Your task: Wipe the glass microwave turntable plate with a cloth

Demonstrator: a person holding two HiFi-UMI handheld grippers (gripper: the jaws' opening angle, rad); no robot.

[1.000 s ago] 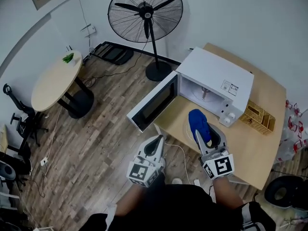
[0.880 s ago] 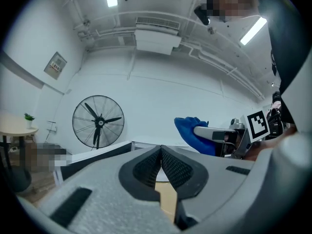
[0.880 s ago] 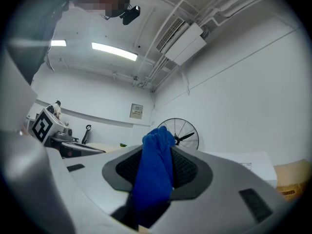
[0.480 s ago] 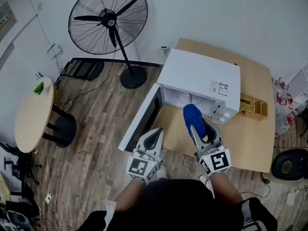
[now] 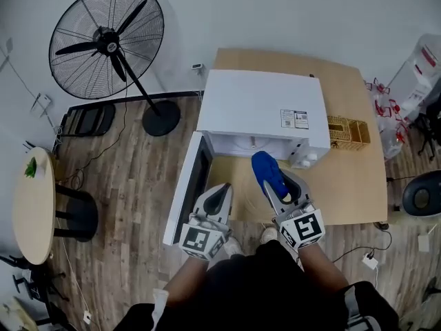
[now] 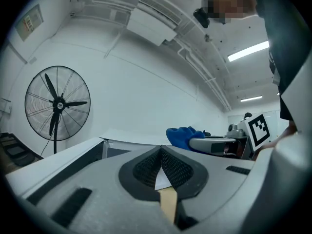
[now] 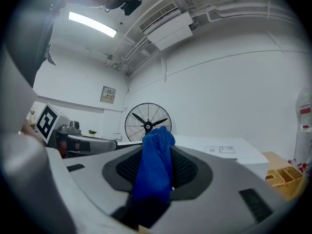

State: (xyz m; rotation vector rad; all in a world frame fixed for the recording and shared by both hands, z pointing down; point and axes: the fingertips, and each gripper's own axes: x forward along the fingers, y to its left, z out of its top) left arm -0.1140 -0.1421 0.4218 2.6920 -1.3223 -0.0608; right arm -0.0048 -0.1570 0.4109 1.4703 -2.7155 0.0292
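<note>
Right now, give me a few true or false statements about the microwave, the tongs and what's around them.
1. The right tongs hold a blue cloth. True.
2. The microwave door is shut. False: it stands open.
3. The left tongs are open. False: shut, with nothing in them.
4. A fan stands on the floor left of the microwave. True.
5. The basket sits on top of the microwave. False: it is on the table beside it.

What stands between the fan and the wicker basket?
The microwave, door open, stands between fan and basket; the head view shows it.
</note>
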